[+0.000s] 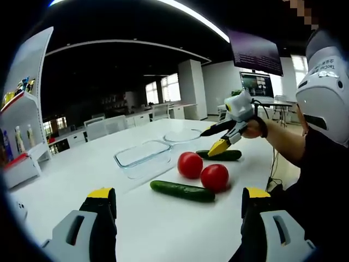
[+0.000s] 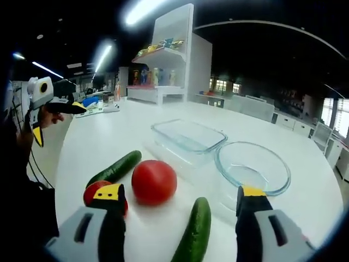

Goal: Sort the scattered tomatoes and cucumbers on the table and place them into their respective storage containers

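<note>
Right tool [image 2: 179, 197] jaws apart, empty, above surface [image 2: 98, 144]; tomato [image 2: 154, 182] ahead between jaws. Left tool [image 1: 179, 200] jaws apart, empty; cucumber [image 1: 182, 190] ahead.

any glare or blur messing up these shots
Left gripper view: ceiling light strip blown out, background room dark, tomatoes sharp, soft shadows on the table. Right gripper view: ceiling lights smeared into glare, strong fisheye bending, glass bowl faint but readable.
</note>
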`<state>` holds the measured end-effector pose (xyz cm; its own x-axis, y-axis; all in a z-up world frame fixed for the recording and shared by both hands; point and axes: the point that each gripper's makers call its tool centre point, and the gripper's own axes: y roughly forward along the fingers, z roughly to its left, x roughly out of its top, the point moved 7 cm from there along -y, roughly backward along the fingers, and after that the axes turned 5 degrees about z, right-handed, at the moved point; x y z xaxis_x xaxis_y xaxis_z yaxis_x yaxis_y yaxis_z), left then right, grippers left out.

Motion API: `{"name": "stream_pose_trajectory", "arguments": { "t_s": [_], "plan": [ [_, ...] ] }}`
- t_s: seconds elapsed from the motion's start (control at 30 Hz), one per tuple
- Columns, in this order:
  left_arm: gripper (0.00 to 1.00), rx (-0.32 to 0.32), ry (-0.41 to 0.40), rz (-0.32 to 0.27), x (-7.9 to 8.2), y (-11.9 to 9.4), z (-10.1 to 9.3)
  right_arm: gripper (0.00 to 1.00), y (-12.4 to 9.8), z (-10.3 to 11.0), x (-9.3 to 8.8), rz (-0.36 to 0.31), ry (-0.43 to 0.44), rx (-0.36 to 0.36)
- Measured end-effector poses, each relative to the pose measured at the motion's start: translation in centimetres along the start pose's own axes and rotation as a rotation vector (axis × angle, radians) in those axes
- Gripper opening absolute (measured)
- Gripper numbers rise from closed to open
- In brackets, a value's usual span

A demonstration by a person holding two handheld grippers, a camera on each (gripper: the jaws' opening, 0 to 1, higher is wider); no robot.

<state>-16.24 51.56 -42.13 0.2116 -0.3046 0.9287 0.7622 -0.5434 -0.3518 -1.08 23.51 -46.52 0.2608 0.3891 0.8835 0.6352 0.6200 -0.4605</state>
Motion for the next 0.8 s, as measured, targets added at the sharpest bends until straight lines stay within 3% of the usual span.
{"name": "stream_pose_trajectory", "arguments": {
  "t_s": [0.8],
  "plan": [
    [0.95, 0.009, 0.004, 0.001, 0.0, -0.1, 0.0, 0.77, 1.3, -0.5, 0.0, 0.015, 0.003, 0.001]
  ]
}}
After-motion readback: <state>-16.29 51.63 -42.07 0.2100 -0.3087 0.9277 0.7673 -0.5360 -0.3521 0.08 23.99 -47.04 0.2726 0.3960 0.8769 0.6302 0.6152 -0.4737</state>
